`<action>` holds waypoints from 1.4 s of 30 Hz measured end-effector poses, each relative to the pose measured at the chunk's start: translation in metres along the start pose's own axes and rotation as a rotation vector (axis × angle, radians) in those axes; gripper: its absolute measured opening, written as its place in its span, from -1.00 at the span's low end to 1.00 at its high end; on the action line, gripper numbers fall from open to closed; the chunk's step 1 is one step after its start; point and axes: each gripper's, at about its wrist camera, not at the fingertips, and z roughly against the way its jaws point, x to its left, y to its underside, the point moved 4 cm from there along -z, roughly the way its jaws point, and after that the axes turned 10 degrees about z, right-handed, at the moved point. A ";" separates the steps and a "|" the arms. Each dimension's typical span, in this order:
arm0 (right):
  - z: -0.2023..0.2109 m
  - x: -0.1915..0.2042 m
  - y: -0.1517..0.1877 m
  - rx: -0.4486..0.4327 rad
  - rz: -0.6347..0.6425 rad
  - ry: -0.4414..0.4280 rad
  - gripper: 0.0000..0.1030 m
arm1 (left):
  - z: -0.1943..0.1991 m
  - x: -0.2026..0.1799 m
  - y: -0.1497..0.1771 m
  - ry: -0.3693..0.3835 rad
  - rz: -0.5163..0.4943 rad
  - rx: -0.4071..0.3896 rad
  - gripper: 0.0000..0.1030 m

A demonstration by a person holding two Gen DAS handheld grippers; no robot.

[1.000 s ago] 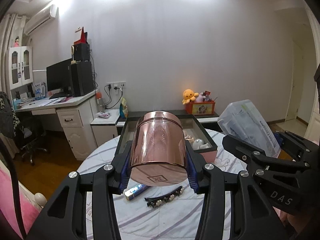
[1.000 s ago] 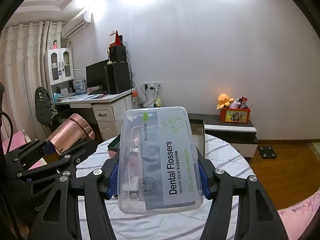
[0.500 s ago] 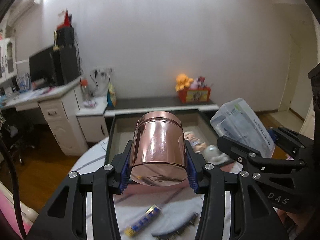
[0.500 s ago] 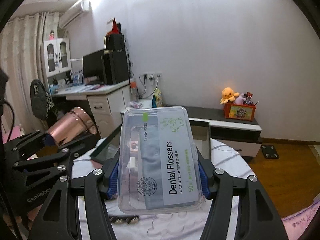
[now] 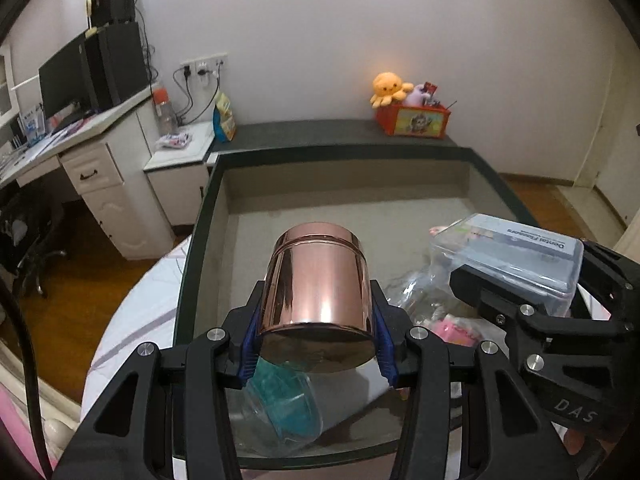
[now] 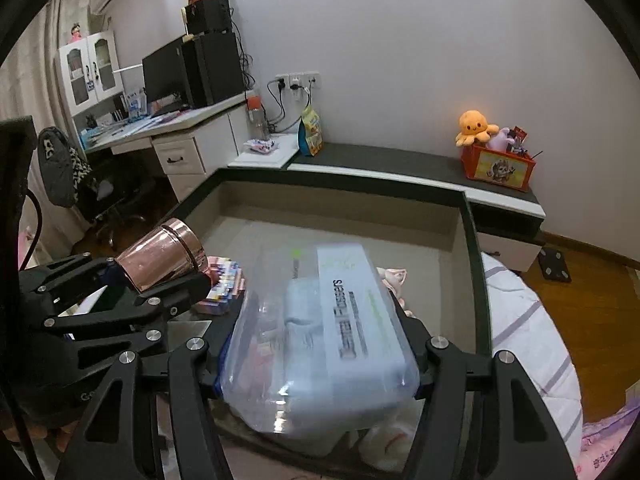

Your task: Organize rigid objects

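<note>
My left gripper (image 5: 316, 344) is shut on a shiny rose-gold cylindrical tin (image 5: 316, 280) and holds it above the open storage box (image 5: 344, 152). My right gripper (image 6: 316, 360) is shut on a clear plastic dental flossers box (image 6: 320, 336), also held over the storage box (image 6: 472, 248). The tin shows at the left of the right wrist view (image 6: 160, 254). The flossers box shows at the right of the left wrist view (image 5: 508, 256). Both items hang above the box's near end.
The box holds a clear teal-tinted container (image 5: 284, 404), pink packets (image 5: 452, 330) and a stack of small cartons (image 6: 224, 284). It sits on a round table with a striped cloth (image 6: 528, 320). A desk (image 5: 80, 152) and low bench (image 5: 340, 136) stand behind.
Both grippers moved forward and tilted down, from above the table's cloth to over the open storage box, each still holding its item. The lighter and hair clip dropped out of sight.
</note>
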 end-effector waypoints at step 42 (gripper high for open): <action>0.348 0.110 0.070 -0.471 0.055 0.162 1.00 | 0.383 -0.011 0.122 -0.045 0.014 -0.620 1.00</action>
